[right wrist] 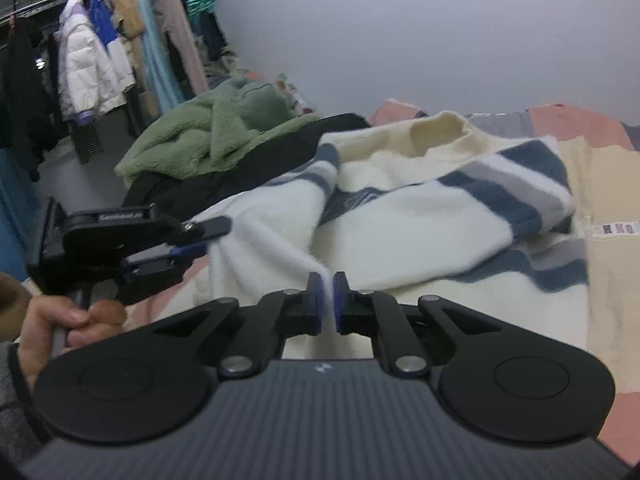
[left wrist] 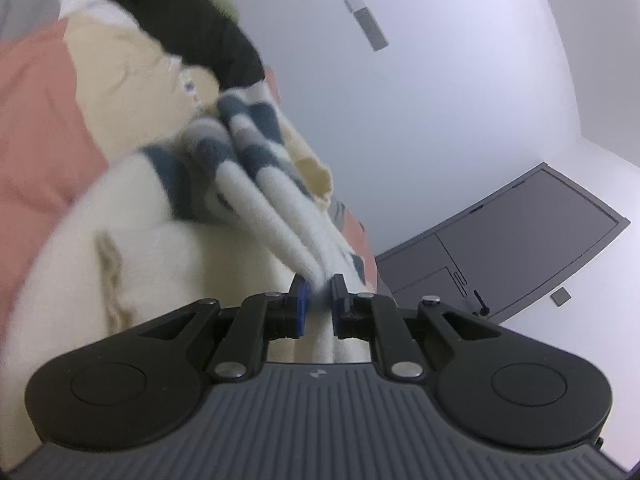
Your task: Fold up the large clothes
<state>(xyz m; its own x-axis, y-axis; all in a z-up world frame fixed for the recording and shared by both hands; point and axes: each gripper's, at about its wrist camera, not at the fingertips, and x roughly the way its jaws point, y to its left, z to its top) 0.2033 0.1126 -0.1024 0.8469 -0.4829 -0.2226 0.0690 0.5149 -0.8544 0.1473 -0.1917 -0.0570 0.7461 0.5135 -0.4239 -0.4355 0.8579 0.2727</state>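
Observation:
A cream-white knit sweater (right wrist: pixel 400 232) with blue and grey stripes lies spread on a bed, its sleeves folded across the body. My left gripper (left wrist: pixel 319 285) is shut on a bunched fold of the sweater (left wrist: pixel 256 184), which stretches away from its jaws. It also shows at the left of the right wrist view (right wrist: pixel 192 250), held by a hand, at the sweater's left edge. My right gripper (right wrist: pixel 327 280) is shut on a pinch of the sweater's near edge.
A green fleece (right wrist: pixel 208 136) and a black garment (right wrist: pixel 224 184) are piled at the bed's far left. A pink and beige bedcover (right wrist: pixel 608 208) lies beneath. Clothes hang on a rack (right wrist: pixel 100 52) at the far left. A grey door (left wrist: pixel 516 240) shows in the left wrist view.

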